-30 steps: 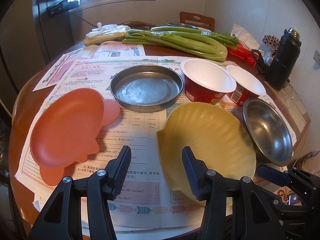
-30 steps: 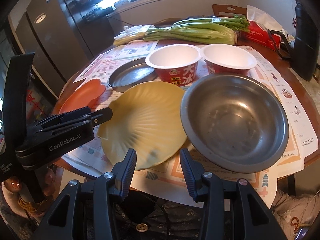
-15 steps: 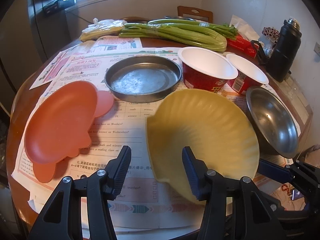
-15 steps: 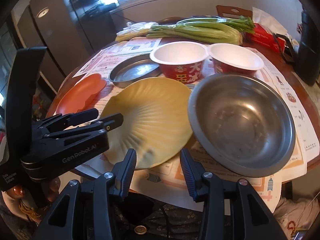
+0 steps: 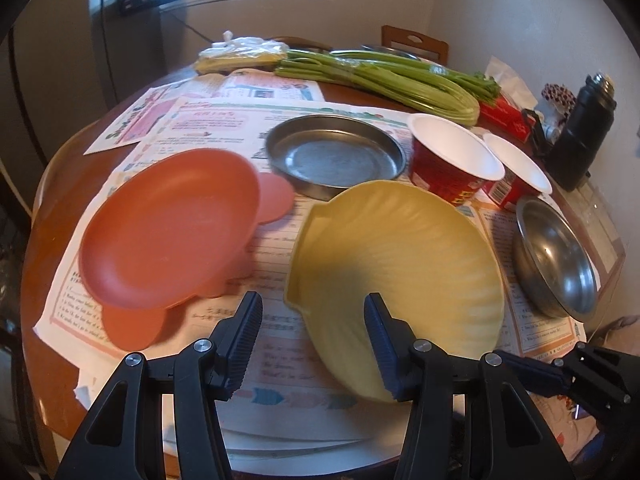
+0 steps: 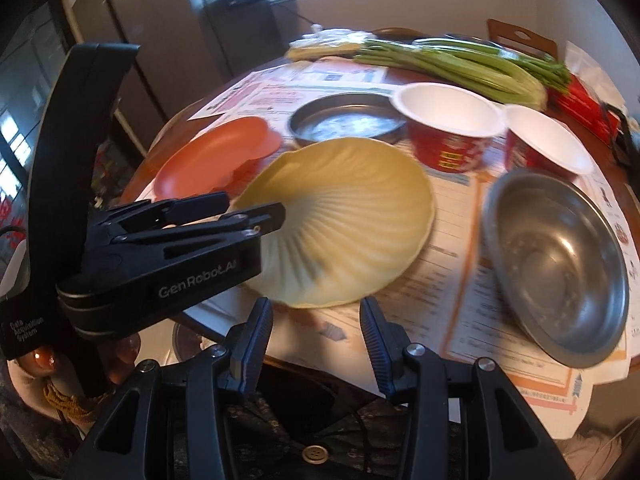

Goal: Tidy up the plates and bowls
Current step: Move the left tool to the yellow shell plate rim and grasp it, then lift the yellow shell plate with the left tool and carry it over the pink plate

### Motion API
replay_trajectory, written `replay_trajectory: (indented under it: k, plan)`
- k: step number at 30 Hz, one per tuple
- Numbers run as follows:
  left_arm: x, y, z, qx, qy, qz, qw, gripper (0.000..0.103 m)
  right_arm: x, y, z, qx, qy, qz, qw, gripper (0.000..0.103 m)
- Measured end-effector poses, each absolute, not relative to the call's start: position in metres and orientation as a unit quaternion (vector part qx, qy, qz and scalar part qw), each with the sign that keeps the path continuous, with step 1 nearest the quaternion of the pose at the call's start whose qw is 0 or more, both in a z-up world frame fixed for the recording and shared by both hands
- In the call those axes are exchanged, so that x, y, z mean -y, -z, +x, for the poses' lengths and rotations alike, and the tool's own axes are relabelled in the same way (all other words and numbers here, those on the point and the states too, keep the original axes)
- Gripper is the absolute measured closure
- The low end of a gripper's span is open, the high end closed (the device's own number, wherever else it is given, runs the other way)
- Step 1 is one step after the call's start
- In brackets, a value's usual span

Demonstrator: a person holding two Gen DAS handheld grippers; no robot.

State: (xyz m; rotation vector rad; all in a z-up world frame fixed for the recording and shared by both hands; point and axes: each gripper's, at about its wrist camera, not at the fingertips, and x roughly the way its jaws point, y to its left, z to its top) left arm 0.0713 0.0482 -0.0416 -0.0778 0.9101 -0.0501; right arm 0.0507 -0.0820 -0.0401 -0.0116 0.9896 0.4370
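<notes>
A yellow shell-shaped plate (image 5: 400, 264) is tilted up off the table, its near edge resting against my left gripper's right finger (image 5: 384, 344). My left gripper (image 5: 312, 344) is open; in the right wrist view its fingers (image 6: 256, 216) touch the plate's left edge (image 6: 344, 216). An orange plate (image 5: 168, 224) lies to the left, a flat metal pan (image 5: 336, 156) behind. Two red paper bowls (image 5: 456, 160) and a steel bowl (image 5: 556, 256) stand at the right. My right gripper (image 6: 316, 340) is open and empty at the table's front edge.
Newspaper sheets (image 5: 248, 120) cover the round wooden table. Celery stalks (image 5: 384, 76) and a plastic bag (image 5: 240, 54) lie at the back. A black flask (image 5: 580, 136) and a red box (image 5: 508, 112) stand at the back right. A chair (image 5: 414, 44) is behind.
The yellow plate has been tipped up and moved left, away from the steel bowl. My left gripper has advanced against it. My right gripper has drawn back a little.
</notes>
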Motion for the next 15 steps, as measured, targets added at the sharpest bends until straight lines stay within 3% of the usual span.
replay_trajectory:
  k: [8,15]
  plan:
    - [-0.068,0.041,0.064,-0.435,0.015,-0.056,0.898,0.048,0.050,0.033,0.043,-0.459,-0.258,-0.043,0.849,0.057]
    - [-0.078,0.040,0.061,-0.433,0.010,-0.070,0.899,0.048,0.081,0.022,0.057,-0.444,-0.209,-0.024,0.871,0.057]
